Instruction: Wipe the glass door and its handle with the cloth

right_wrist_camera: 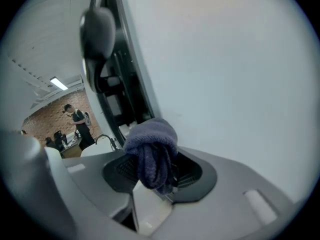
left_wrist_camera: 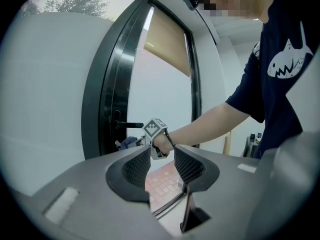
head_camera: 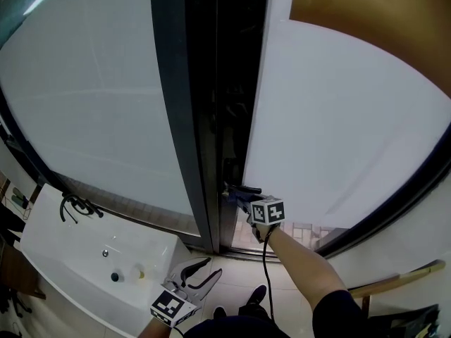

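The glass door (head_camera: 338, 132) stands in a dark frame (head_camera: 184, 118), with a black lever handle (head_camera: 244, 188) at its edge. My right gripper (head_camera: 239, 198) is shut on a bunched blue cloth (head_camera: 237, 199), just below the handle and against the door edge. In the right gripper view the cloth (right_wrist_camera: 150, 153) fills the jaws of the right gripper (right_wrist_camera: 152, 171), the handle (right_wrist_camera: 97, 30) is above it and the glass (right_wrist_camera: 230, 74) is to the right. My left gripper (head_camera: 198, 273) hangs low and open, holding nothing. The left gripper (left_wrist_camera: 161, 158) looks at the handle (left_wrist_camera: 128, 125) and cloth (left_wrist_camera: 129, 142).
A white basin (head_camera: 84, 259) with a black tap (head_camera: 75, 205) stands at the lower left. A tan roller blind (head_camera: 373, 20) covers the top of the glass. A wooden pole (head_camera: 394, 280) leans at the lower right. People (right_wrist_camera: 77, 124) stand far off in the room.
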`<state>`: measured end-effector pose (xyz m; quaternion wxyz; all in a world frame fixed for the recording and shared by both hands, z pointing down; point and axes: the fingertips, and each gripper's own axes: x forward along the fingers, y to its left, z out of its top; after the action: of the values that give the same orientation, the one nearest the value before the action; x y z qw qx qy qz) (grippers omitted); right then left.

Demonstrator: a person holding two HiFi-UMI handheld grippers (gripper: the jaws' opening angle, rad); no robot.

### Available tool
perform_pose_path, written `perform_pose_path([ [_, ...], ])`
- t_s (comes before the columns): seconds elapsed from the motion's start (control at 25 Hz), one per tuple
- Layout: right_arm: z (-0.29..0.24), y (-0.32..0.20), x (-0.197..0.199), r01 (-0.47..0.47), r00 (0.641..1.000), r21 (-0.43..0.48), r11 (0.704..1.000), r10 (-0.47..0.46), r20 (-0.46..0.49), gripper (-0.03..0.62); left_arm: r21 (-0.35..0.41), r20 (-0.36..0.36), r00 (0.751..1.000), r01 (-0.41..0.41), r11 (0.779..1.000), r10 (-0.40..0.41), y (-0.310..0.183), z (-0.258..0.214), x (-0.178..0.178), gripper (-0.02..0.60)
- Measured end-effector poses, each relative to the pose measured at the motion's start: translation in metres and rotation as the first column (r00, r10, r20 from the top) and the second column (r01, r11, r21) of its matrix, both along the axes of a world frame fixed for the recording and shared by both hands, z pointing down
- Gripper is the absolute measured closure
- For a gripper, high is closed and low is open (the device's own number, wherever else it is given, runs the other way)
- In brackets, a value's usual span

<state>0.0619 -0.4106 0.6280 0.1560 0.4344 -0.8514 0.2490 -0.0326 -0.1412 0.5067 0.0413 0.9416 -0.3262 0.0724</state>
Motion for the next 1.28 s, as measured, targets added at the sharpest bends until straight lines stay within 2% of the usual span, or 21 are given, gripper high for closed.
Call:
perform_pose_path([
  [0.12, -0.009, 0.0, 0.021, -0.049, 0.999, 0.007, 0.999, 0.049, 0.021, 0.43, -0.012, 0.011, 1.0, 0.0, 1.0, 0.0, 0.002, 0.0, 0.001, 0.436],
  [0.28, -0.016, 0.01, 0.026, -0.046, 0.998, 0.01, 0.999, 0.045, 0.053, 0.43, -0.005, -0.001, 1.0, -0.015, 1.0, 0.015, 0.005, -0.004, 0.007, 0.436],
  [0.52, 0.002, 0.03, -0.013, 0.052, 0.998, -0.043, 0.998, -0.05, 0.038, 0.43, 0.001, -0.02, 1.0, -0.018, 1.0, 0.018, 0.008, -0.007, 0.008, 0.436],
  [0.68, 0.014, 0.026, -0.04, 0.072, 0.996, -0.077, 0.994, -0.068, 0.051, 0.43, -0.001, -0.004, 1.0, 0.005, 1.0, -0.005, 0.007, -0.009, 0.003, 0.436],
  [0.84, 0.019, 0.01, -0.05, 0.06, 0.997, -0.094, 0.994, -0.055, 0.059, 0.43, -0.017, 0.006, 0.999, 0.036, 0.999, -0.036, 0.007, -0.007, -0.002, 0.436],
  [1.04, 0.014, 0.003, -0.041, 0.062, 0.998, -0.071, 0.995, -0.06, 0.029, 0.43, -0.004, 0.011, 0.999, 0.032, 0.999, -0.032, 0.007, 0.002, -0.008, 0.436],
  [1.28, 0.006, 0.002, -0.022, 0.041, 0.999, -0.058, 0.997, -0.039, 0.033, 0.43, 0.0, -0.004, 1.0, 0.015, 1.0, -0.015, 0.002, -0.009, 0.001, 0.436],
])
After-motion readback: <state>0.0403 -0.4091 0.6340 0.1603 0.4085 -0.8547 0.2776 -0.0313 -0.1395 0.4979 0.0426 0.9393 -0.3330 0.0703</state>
